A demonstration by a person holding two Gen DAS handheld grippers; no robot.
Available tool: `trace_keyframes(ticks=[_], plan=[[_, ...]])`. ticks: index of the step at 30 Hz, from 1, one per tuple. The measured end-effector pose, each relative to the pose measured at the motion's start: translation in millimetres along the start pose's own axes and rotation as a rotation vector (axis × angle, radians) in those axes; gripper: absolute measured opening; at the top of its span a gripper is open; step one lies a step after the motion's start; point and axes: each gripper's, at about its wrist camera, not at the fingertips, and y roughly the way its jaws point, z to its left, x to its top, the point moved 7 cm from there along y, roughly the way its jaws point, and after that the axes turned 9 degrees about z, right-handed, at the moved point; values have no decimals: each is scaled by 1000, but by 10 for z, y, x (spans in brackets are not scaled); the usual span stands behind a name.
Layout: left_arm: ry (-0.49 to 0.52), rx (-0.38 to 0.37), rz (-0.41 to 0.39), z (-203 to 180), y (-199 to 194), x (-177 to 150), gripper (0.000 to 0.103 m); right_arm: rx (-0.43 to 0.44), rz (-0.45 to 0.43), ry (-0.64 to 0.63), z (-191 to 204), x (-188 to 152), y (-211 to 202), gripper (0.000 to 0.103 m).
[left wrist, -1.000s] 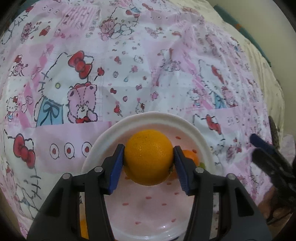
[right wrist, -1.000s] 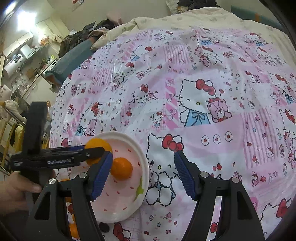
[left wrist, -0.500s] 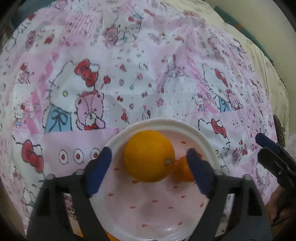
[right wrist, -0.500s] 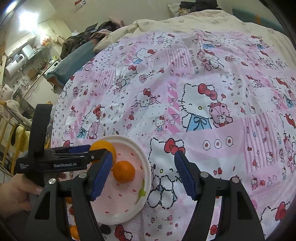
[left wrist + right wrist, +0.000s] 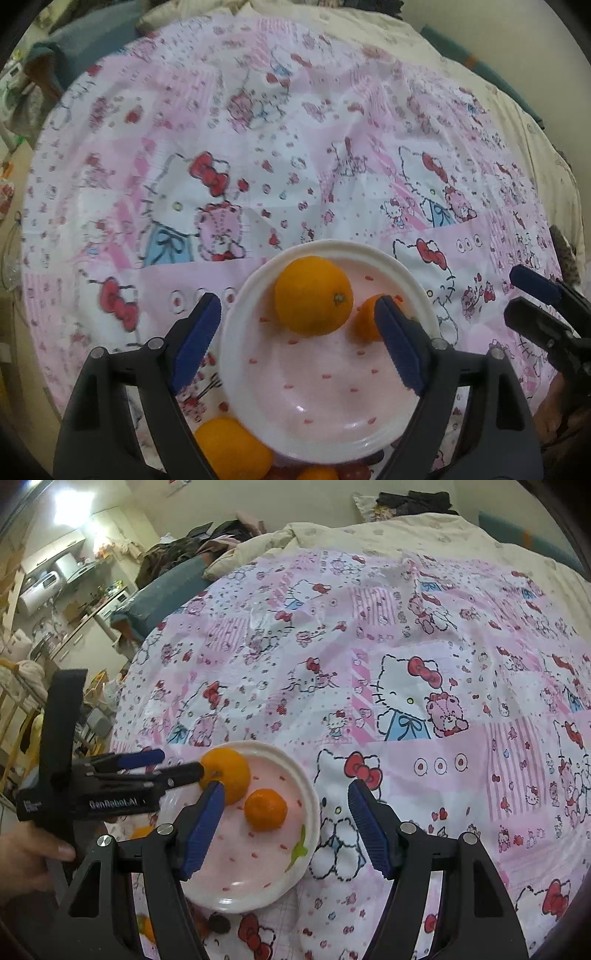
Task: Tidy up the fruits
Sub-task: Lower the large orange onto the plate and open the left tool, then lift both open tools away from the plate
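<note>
A large orange (image 5: 312, 295) lies on a white plate (image 5: 325, 391) beside a smaller orange (image 5: 367, 321), on a pink Hello Kitty cloth. My left gripper (image 5: 299, 343) is open and empty, drawn back over the plate's near part. In the right wrist view the plate (image 5: 255, 878) holds the large orange (image 5: 227, 771) and small orange (image 5: 266, 809). My right gripper (image 5: 286, 827) is open and empty above the plate's right rim. The left gripper (image 5: 162, 764) shows at left, held by a hand.
Another orange (image 5: 231, 452) and dark red fruits (image 5: 354, 470) lie on the cloth just in front of the plate. The patterned cloth (image 5: 424, 664) covers a bed with a cream blanket (image 5: 388, 531) behind. Kitchen furniture stands at far left (image 5: 55, 590).
My left gripper opened and let go of the large orange, which now rests on the plate. The gripper pulled back and up. The right gripper barely moved.
</note>
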Motion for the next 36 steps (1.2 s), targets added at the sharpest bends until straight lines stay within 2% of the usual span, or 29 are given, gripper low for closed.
trace_keyframes(ticks=[9, 13, 20, 27, 31, 36], plan=[[13, 57, -84, 83, -451, -211, 83, 26, -22, 32, 192, -275, -244, 72], [-8, 108, -156, 211, -710, -356, 83, 44, -21, 48, 264, -421, -320, 72], [-86, 83, -147, 402, -921, -635, 83, 48, -37, 73, 310, -636, -456, 72], [-41, 94, -149, 292, -1029, -917, 83, 48, -28, 121, 301, -832, -489, 72], [-18, 115, -114, 280, -986, -1053, 83, 66, 4, 143, 310, -943, -448, 72], [-85, 93, -57, 404, -865, -1133, 83, 61, 43, 154, 338, -1025, -329, 72]])
